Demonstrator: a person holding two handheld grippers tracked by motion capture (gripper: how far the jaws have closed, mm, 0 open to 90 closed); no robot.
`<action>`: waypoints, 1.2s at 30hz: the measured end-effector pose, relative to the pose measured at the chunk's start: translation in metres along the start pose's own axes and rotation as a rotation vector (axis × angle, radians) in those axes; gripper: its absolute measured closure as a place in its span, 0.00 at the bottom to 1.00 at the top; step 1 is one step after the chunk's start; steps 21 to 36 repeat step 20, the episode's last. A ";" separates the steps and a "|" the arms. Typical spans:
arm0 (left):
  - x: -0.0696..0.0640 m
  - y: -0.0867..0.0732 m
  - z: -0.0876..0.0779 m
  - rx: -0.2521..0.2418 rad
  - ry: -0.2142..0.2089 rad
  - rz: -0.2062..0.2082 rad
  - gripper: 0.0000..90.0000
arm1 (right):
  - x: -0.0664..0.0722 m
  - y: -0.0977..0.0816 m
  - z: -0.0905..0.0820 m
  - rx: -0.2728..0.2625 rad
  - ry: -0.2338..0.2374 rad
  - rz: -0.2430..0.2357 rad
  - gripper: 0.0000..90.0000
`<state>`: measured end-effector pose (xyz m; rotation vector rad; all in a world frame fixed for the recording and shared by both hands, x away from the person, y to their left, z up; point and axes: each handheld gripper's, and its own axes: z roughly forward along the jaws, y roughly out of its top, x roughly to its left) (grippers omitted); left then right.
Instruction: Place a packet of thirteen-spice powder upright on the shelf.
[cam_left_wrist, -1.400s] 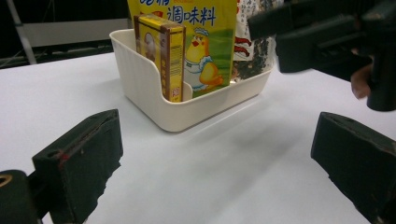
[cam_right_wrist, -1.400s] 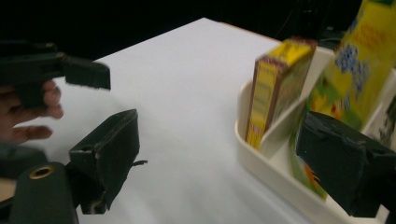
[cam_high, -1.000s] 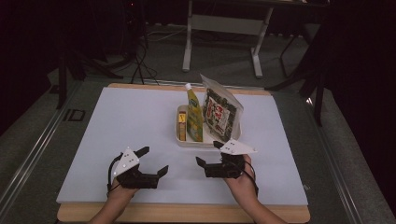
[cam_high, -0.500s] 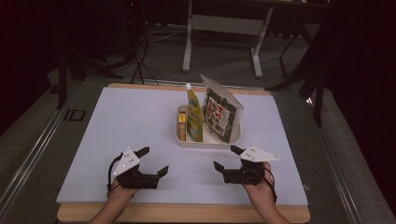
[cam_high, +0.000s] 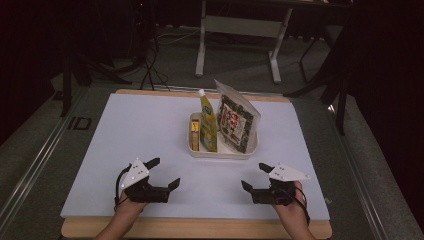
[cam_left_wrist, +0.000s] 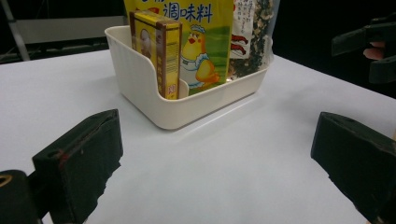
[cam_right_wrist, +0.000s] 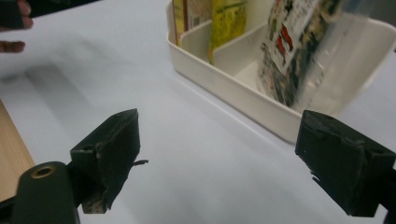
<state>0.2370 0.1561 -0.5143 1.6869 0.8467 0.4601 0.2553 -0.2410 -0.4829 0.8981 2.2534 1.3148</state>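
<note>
Fingers on both tools stand wide apart with nothing between them. The left gripper (cam_high: 162, 175) rests low over the near-left part of the white board (cam_high: 125, 135), its black jaws spread and pointing toward the middle; the right gripper (cam_high: 254, 177) sits mirrored near the near-right corner, jaws just as open. From the left gripper view its pads (cam_left_wrist: 84, 158) frame bare board, and the right gripper view shows the same gap between its pads (cam_right_wrist: 112, 144).

Beyond them, well apart from either tool, a cream tray (cam_high: 220, 150) stands a little past the board's centre, toward the far edge. It holds a small yellow box (cam_high: 194, 134) at its left end, a tall yellow seasoning pouch (cam_high: 208, 122) upright beside it, and a clear bag of dark dried food (cam_high: 237, 120) leaning toward the right wall. An inner divider (cam_right_wrist: 233, 49) splits the tray, with the bag in the larger compartment.

To my eye the work has not begun in earnest: all three packets are in the tray, neither tool has touched one, and both hands wait at the near edge. Reaching in, gripping and lifting a packet all appear to remain.
</note>
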 end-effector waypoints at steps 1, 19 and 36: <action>0.000 0.000 0.000 0.000 0.000 0.000 0.03 | 0.000 0.000 0.000 0.000 0.000 0.000 0.15; -0.002 -0.004 0.002 0.017 -0.015 0.006 0.03 | -0.017 -0.014 -0.003 0.054 -0.007 0.020 0.15; -0.001 -0.004 0.002 0.017 -0.014 0.009 0.03 | -0.017 -0.014 -0.003 0.052 -0.007 0.022 0.15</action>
